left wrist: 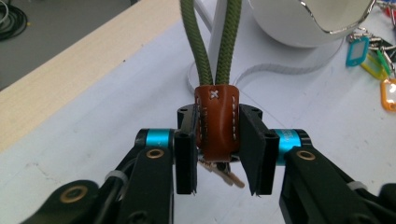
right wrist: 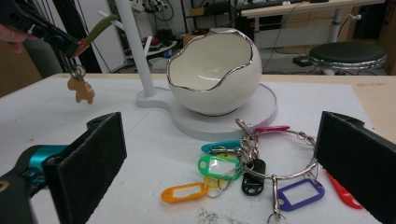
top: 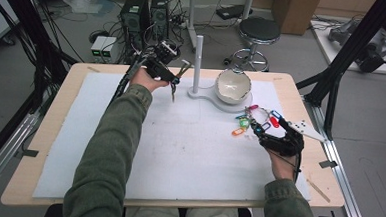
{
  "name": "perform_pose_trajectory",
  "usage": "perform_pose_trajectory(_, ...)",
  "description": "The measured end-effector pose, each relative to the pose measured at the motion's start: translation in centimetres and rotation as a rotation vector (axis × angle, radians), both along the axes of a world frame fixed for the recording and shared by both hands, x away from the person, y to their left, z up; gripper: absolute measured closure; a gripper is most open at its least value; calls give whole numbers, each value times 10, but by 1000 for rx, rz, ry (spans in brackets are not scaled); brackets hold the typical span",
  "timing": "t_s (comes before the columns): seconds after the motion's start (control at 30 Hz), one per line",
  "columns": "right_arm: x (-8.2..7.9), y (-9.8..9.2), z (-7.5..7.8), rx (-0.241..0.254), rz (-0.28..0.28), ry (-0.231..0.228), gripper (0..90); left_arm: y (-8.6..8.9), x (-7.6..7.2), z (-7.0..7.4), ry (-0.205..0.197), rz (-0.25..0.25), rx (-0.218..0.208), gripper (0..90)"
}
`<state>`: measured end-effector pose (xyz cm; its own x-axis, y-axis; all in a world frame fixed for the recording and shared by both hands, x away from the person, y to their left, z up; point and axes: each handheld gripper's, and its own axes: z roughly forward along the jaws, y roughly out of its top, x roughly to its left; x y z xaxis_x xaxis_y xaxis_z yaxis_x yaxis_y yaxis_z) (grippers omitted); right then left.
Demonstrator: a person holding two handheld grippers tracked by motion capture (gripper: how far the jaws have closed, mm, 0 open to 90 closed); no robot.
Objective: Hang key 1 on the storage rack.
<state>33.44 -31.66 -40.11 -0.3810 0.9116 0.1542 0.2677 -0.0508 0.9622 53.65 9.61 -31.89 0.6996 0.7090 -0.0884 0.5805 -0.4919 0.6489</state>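
A keychain with a green cord loop [left wrist: 212, 42], a brown leather sleeve [left wrist: 217, 121] and a small wooden charm [right wrist: 80, 90] hangs at the back of the table. My left gripper [left wrist: 217, 156] is shut on the leather sleeve, one pad on each side, and stands close left of the white stand's pole [top: 198, 63]. In the right gripper view the cord loop reaches up to a peg on that pole. My right gripper [right wrist: 224, 163] stands open and wide over a key ring with several coloured tags [right wrist: 243, 172] that lies on the white mat.
An egg-shaped white bowl [top: 233, 85] with a silver rim sits on the stand's round base [top: 241, 105]. The white mat [top: 178, 153] covers most of the wooden table [top: 49, 131]. A stool and computer towers stand on the floor beyond the far edge.
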Motion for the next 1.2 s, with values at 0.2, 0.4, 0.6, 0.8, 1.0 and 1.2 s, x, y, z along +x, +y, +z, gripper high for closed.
perform_pose_trajectory(0.2,0,0,0,3,1,2,12,4,-2,4,4,-1,-22,480)
perform_pose_trajectory(0.4,0,0,0,2,0,-2,12,15,-8,5,-31,25,-79,310)
perform_pose_trajectory(0.6,0,0,0,2,0,-1,12,25,-16,10,-84,64,-78,203)
perform_pose_trajectory(0.8,-1,0,0,4,2,4,12,32,-22,14,-129,127,-41,16)
perform_pose_trajectory(1.0,0,0,0,4,1,2,12,38,-30,17,-150,147,-41,16)
perform_pose_trajectory(1.2,0,0,0,0,2,1,12,39,-37,20,-154,134,-47,16)
